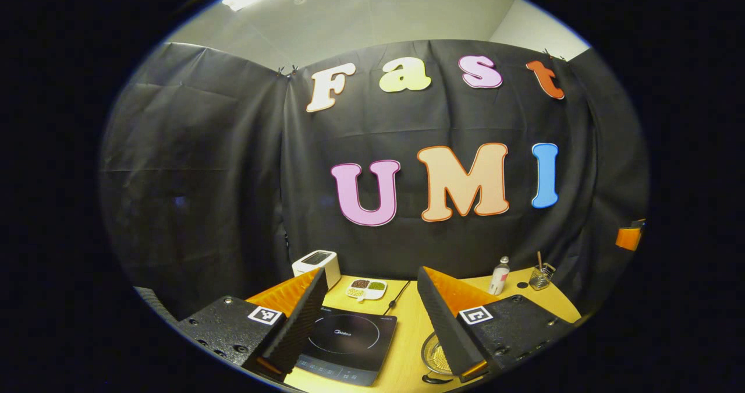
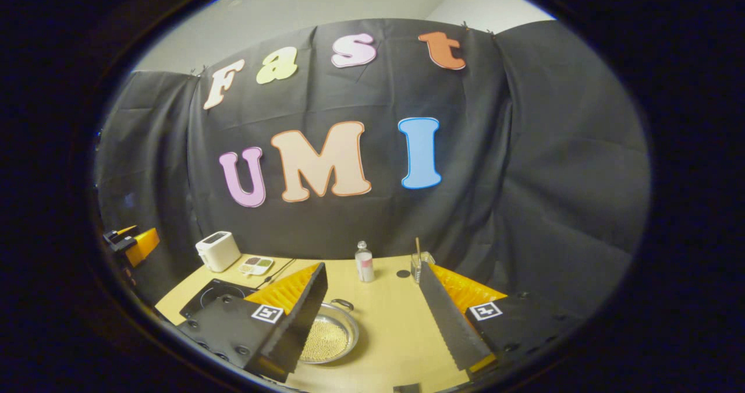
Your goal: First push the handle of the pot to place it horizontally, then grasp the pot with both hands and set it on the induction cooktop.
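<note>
Pot (image 2: 329,336) sits on the wooden counter (image 2: 390,317), and in the right gripper view we see it low and left of centre, its pale, finely dotted inside open to us. Its rim passes behind the left finger of our right hand-held gripper (image 2: 372,317), so the pot lies toward that finger's side, not between the two fingers. A dark handle (image 2: 342,304) curves at the pot's far rim; we cannot tell which way it points. The right hand-held gripper is released, its fingers spread wide with bare counter between them, touching nothing.

In the left gripper view we find the pot (image 1: 435,355) at the bottom, mostly hidden behind the right finger of our left hand-held gripper (image 1: 369,314), with a dark curved piece at the lower edge just below it. The left hand-held gripper is also released, fingers wide apart and holding nothing. Between them lies the black induction cooktop (image 1: 348,343), just left of the pot, its cord (image 1: 397,298) running toward the back.

At the far edge of the counter we see a white toaster (image 1: 317,265), a small divided dish (image 1: 366,288), a bottle (image 1: 499,276) and a wire holder (image 1: 542,276). The left hand-held gripper also shows at the left edge of the right gripper view.
</note>
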Tool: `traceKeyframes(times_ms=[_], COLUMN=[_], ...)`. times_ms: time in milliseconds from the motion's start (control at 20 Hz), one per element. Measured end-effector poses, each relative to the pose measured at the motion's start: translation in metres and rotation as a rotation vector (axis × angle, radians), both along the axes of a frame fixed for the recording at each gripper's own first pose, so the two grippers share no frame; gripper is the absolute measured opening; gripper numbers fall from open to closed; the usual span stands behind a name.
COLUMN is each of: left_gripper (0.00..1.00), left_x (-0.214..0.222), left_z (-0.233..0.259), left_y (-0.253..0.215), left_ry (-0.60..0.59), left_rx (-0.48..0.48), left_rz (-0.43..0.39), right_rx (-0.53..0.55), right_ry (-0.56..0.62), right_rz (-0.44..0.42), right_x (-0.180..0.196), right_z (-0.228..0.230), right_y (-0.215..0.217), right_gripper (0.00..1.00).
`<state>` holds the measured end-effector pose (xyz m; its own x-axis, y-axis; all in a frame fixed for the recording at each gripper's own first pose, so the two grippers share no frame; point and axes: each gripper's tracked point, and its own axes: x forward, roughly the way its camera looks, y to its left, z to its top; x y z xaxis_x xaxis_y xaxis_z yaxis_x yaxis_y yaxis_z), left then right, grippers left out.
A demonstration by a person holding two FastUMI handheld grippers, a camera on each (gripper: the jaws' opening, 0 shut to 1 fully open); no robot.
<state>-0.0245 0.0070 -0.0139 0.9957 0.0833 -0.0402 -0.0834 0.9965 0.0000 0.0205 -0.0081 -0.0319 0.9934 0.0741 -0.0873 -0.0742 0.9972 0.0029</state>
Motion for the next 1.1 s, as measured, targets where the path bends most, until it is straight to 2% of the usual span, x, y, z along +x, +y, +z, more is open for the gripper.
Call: traceKeyframes(times_ms=[550, 650, 700, 750, 950, 1100], left_gripper=[0.92, 0.95, 0.92, 0.92, 0.95, 0.99], left_x=[-0.01, -0.011, -0.011, -0.011, -0.008, -0.008], left_z=[-0.013, -0.015, -0.015, -0.015, -0.02, -0.026], left_y=[0.012, 0.009, 0.008, 0.007, 0.006, 0.008], left_ry=[0.031, 0.036, 0.035, 0.033, 0.043, 0.054], left_rx=[0.009, 0.02, 0.024, 0.027, 0.034, 0.032], left_rz=[0.046, 0.04, 0.036, 0.032, 0.028, 0.031], right_rx=[0.0, 0.022, 0.037, 0.052, 0.087, 0.069], right_ry=[0.048, 0.069, 0.069, 0.064, 0.054, 0.073], right_rz=[0.053, 0.064, 0.065, 0.062, 0.045, 0.05], right_x=[0.003, 0.005, 0.005, 0.007, 0.009, 0.011], right_z=[-0.017, -0.023, -0.022, -0.02, -0.019, -0.026], right_y=[0.01, 0.012, 0.013, 0.012, 0.006, 0.006], right_gripper=[0.94, 0.84, 0.71, 0.68, 0.04, 0.0])
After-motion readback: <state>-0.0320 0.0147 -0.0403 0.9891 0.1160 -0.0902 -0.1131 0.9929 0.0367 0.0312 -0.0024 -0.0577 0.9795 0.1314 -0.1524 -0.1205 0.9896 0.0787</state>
